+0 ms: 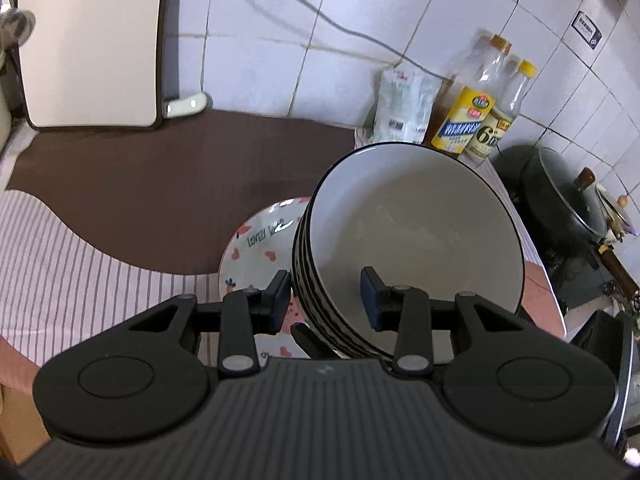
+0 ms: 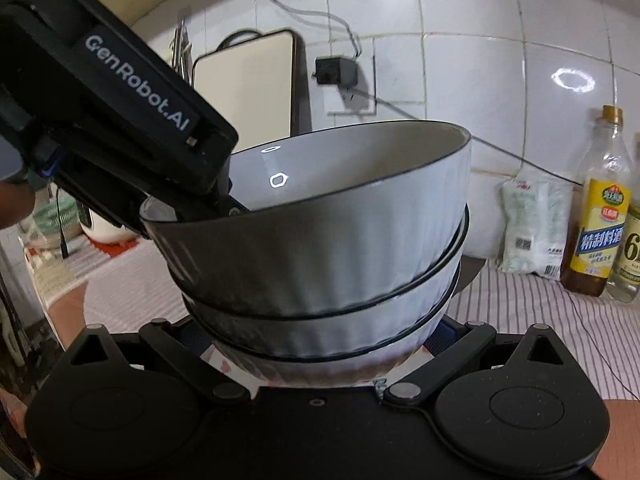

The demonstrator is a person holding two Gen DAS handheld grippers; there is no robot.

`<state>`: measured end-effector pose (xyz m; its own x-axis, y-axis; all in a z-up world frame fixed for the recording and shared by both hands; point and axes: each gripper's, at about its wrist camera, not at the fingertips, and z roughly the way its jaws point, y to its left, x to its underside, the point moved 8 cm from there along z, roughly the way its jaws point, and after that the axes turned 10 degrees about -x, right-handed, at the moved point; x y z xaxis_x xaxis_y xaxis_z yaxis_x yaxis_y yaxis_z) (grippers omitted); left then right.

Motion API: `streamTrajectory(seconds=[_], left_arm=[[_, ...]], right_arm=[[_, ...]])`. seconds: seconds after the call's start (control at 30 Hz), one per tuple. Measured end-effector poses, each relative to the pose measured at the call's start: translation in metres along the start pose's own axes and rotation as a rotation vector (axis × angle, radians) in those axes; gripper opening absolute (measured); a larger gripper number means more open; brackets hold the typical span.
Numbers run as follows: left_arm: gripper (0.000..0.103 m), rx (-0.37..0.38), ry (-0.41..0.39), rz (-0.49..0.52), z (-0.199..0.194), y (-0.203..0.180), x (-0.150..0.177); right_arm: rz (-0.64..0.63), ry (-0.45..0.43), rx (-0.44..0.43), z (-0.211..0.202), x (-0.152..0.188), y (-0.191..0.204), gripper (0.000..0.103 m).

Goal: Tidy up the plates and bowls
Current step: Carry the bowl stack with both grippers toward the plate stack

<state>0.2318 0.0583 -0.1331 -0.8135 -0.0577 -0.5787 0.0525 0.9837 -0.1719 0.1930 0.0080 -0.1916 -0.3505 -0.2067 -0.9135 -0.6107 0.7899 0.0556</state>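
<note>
A stack of white ribbed bowls with dark rims (image 1: 416,232) stands tilted on a patterned plate with pink hearts (image 1: 260,240). My left gripper (image 1: 325,300) straddles the near rim of the top bowl, one finger outside (image 1: 278,300), one inside (image 1: 372,300); the jaws are parted, and whether they press the rim is unclear. In the right wrist view the bowl stack (image 2: 320,240) fills the middle, its top bowl tilted. My right gripper (image 2: 320,340) is wide open around the stack's base, its fingertips hidden behind the bowls. The left gripper body (image 2: 120,100) reaches in from the upper left.
A brown mat (image 1: 160,180) lies on a striped cloth (image 1: 60,260). A white appliance (image 1: 88,40) stands at the back left. Oil bottles (image 1: 476,108) and a bag (image 1: 404,104) stand by the tiled wall. A dark pot with a lid (image 1: 568,200) sits at the right.
</note>
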Motion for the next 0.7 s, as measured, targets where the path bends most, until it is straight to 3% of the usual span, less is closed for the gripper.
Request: streamTrajectory(seconds=[0.7], left_arm=[[0.036, 0.016, 0.090, 0.020, 0.069, 0.013, 0.011]], right_arm=[[0.047, 0.120, 0.036, 0.046, 0.040, -0.012, 0.102]])
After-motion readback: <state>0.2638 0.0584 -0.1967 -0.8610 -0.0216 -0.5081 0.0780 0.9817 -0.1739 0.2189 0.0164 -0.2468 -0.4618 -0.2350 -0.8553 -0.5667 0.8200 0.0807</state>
